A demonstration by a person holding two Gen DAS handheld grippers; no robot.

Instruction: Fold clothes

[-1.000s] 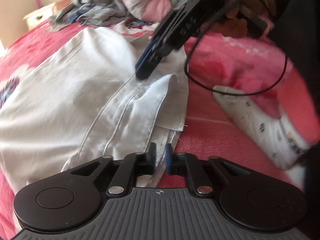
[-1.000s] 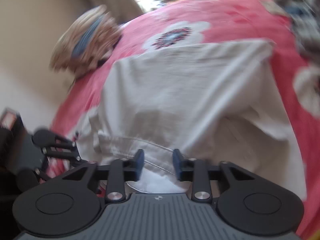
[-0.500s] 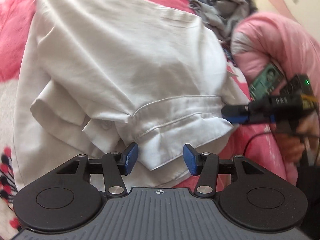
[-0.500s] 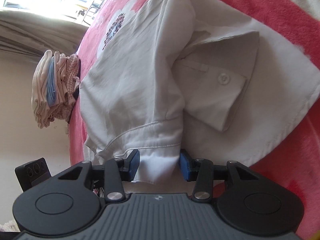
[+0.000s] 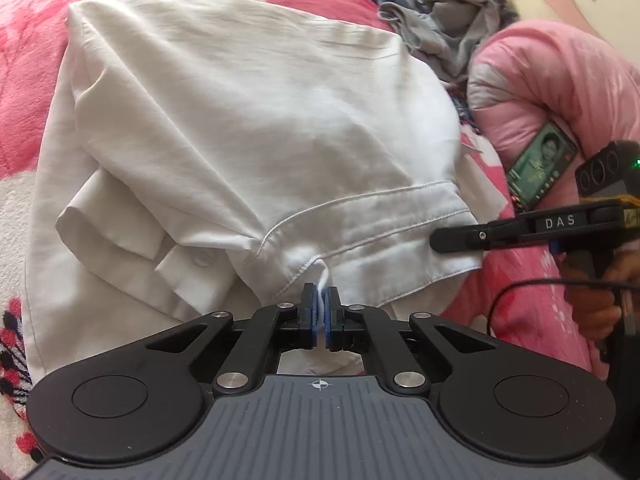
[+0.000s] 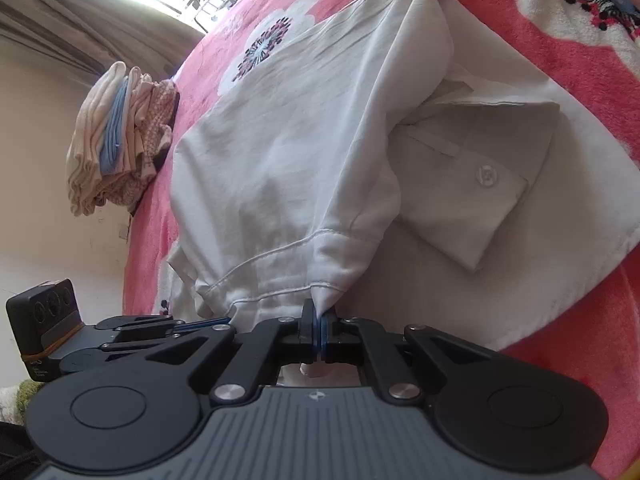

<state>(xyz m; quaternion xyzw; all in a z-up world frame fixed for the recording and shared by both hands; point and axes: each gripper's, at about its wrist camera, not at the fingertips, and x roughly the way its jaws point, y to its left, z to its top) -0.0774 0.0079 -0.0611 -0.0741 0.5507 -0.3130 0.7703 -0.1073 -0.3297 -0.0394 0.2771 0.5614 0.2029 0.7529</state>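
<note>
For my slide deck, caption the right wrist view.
Right gripper pinches the hem of a white shirt on a pink floral blanket.

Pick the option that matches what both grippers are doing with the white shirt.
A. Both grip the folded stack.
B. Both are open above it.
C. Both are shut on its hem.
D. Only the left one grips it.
C: the left gripper and the right gripper each have their jaws closed with a pinch of the shirt hem between the pads.
</note>
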